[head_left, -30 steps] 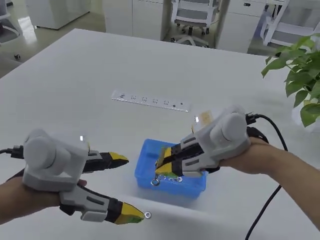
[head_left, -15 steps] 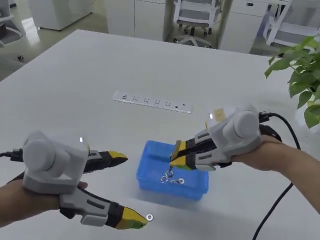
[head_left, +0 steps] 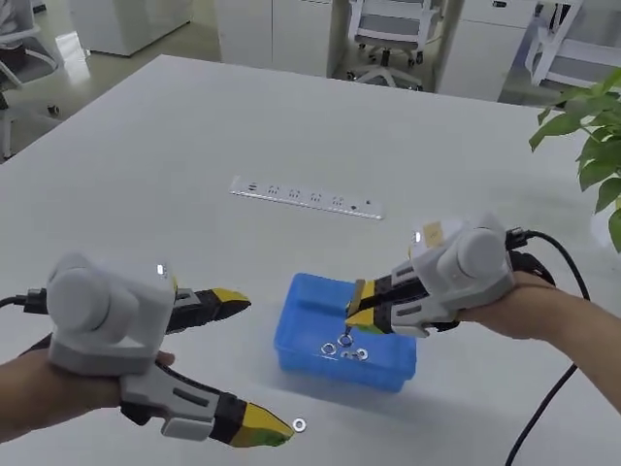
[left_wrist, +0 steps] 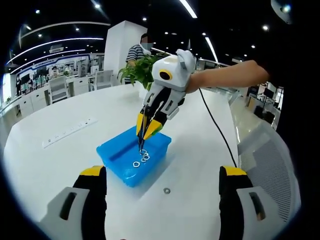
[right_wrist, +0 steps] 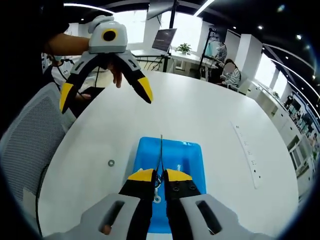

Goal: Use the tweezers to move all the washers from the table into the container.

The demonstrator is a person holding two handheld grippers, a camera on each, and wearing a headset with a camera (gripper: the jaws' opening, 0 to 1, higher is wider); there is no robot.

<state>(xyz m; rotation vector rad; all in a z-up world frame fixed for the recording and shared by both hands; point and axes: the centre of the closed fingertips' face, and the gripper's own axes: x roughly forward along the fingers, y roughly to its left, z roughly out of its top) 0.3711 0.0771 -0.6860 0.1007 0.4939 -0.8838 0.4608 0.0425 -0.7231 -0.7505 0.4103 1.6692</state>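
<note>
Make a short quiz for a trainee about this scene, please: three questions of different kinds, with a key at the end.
1. True or false: the left gripper is open and holds nothing.
2. Choose one. The right gripper is shut on: A) tweezers; B) a pen; C) a cable.
3. Short answer: how many washers can be seen on the table, outside the blue container?

Key: 1 true; 2 A; 3 one, lying close to the left gripper.
</note>
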